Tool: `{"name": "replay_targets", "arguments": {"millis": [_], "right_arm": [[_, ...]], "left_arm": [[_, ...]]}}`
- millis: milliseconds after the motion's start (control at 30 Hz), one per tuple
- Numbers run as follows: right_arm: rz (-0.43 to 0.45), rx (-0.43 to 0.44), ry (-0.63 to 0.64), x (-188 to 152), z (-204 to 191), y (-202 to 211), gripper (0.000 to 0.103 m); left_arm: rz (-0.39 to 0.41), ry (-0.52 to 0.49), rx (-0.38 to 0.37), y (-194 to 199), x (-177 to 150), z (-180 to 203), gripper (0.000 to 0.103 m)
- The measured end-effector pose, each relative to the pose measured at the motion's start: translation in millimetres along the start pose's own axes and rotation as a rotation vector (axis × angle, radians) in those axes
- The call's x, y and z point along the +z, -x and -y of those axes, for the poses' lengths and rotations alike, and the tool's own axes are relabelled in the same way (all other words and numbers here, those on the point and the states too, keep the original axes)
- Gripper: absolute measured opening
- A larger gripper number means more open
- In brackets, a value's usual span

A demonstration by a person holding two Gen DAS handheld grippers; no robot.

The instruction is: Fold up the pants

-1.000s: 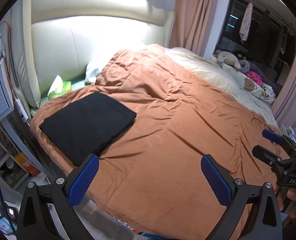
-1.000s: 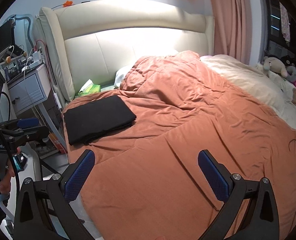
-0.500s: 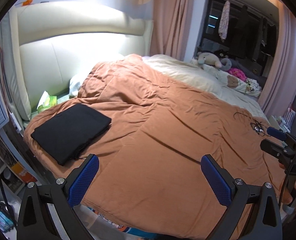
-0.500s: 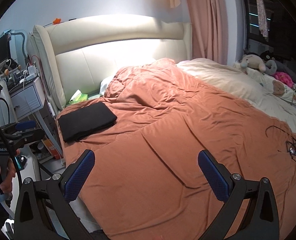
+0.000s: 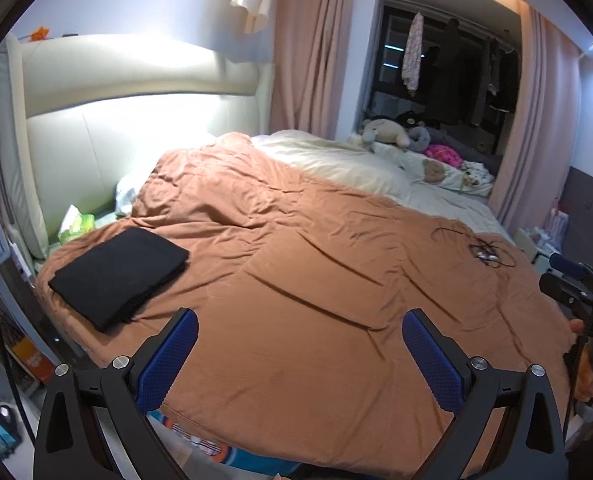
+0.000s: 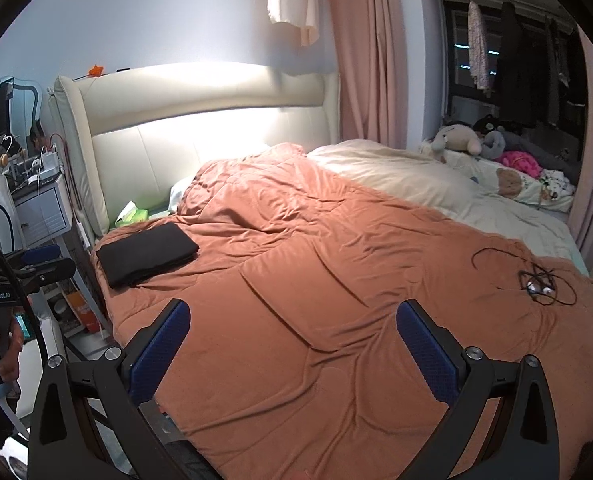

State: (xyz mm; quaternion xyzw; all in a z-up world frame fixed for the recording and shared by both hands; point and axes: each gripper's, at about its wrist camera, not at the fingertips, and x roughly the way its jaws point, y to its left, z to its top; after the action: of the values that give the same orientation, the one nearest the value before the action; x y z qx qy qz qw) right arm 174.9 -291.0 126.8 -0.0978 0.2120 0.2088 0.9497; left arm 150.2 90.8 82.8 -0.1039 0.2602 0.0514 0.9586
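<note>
Closest to me, my left tongs [image 5: 298,354] hang over the near edge of the bed with their blue pads [image 5: 168,360] spread wide apart and nothing between them. My right tongs [image 6: 294,350] sit the same way, pads apart and empty, above the orange duvet [image 6: 336,300].

In the left wrist view I can see the right handle at the far right edge with a hand [image 5: 592,364] wrapped round it; in the right wrist view the left handle shows at the far left edge, gripped by the other hand [image 6: 0,354].

Farther out, the pants [image 5: 120,276] lie folded into a flat black rectangle on the duvet, near the bed's left edge and up toward the headboard end, well apart from both tongs. Just beyond them a green tissue pack [image 5: 76,226] sits by the cream headboard [image 5: 136,120].

Off to the right on the duvet lies a tangle of black cable [image 6: 536,280]. Past the orange cover I see a cream blanket [image 6: 396,176], then soft toys [image 6: 460,138] along the far side of the bed, and pink curtains [image 6: 364,60] beside a dark window with clothes hanging.

At the left, beside the bed, stands a small white cabinet [image 6: 42,210] topped with wires.
</note>
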Motion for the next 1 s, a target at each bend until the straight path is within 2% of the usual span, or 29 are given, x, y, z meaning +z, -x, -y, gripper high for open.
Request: {"name": "replay_targets", "arguments": {"millis": [500,833,1000], "right_arm": [[0.055,-0.054,-0.099,-59.9,-6.7,78.4,0.103],[0.085,-0.103,-0.121,-96.6,-30.6,124.3,0.103],[0.098,-0.115,-0.136,-112.4,-42.5,141.7,0.103]], "left_arm": [[0.077,-0.077,-0.041,47.2,-44.3,40.0,0.102],[0.144,-0.153,-0.067,92.8,-78.9,68.2,0.103],[0.164,-0.157,-0.076,107.1,-97.5,77.8,0.103]]}}
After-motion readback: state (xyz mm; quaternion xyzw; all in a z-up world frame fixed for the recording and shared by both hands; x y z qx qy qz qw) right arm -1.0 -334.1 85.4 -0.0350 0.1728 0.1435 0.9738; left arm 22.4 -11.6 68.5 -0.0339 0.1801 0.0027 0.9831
